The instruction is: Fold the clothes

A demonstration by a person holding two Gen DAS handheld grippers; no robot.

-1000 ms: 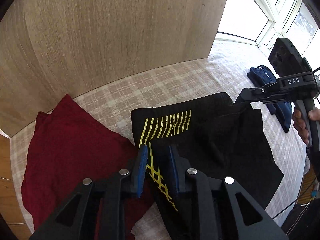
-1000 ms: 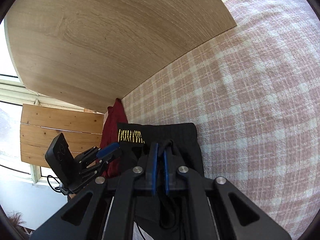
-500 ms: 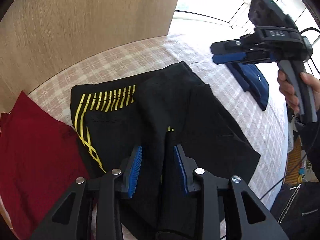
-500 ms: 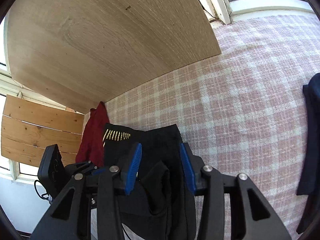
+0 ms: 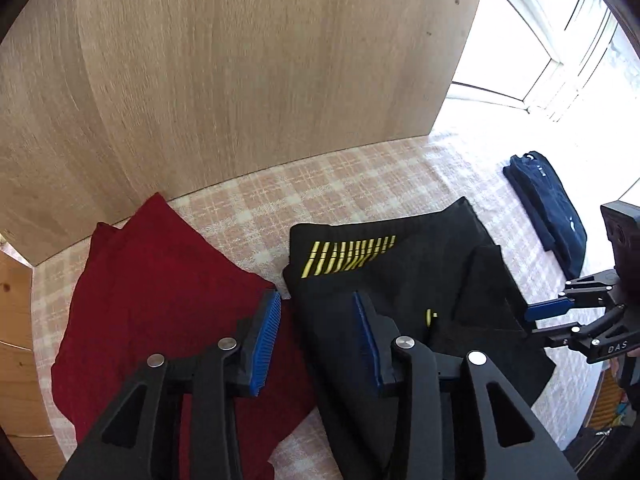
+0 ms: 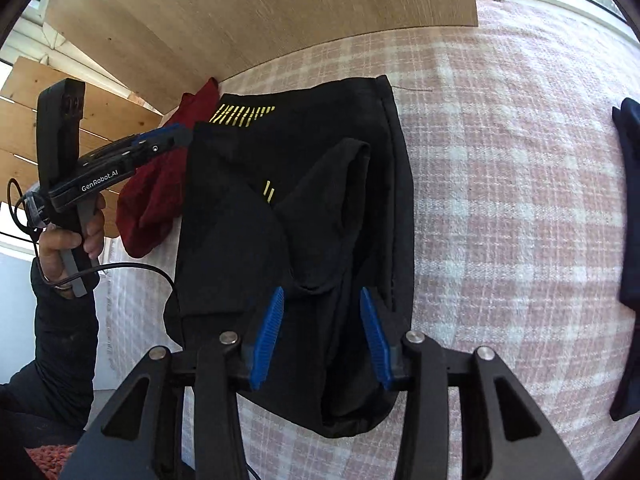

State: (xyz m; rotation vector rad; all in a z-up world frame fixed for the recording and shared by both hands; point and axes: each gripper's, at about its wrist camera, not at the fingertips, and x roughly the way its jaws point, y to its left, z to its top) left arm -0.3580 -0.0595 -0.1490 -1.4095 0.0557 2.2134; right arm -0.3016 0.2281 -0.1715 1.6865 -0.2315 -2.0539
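Note:
A black garment with yellow stripes (image 5: 404, 280) lies partly folded on the pink checked cloth; it also shows in the right wrist view (image 6: 304, 208). My left gripper (image 5: 316, 320) is open and empty, hovering over the garment's left edge beside a red garment (image 5: 160, 288). My right gripper (image 6: 320, 320) is open and empty, just above the garment's near end. It shows from the side in the left wrist view (image 5: 548, 312), at the garment's right edge. The left gripper appears in the right wrist view (image 6: 176, 136), above the red garment (image 6: 160, 196).
A folded navy garment (image 5: 548, 208) lies at the right, also in the right wrist view (image 6: 630, 216). A wooden panel (image 5: 240, 72) stands upright behind the cloth. A checked cloth (image 6: 512, 184) covers the surface. Windows are at the far right.
Both grippers have let go of the black garment and opened wide. The garment now lies folded on the cloth. The right gripper has dropped low to the garment's right edge.

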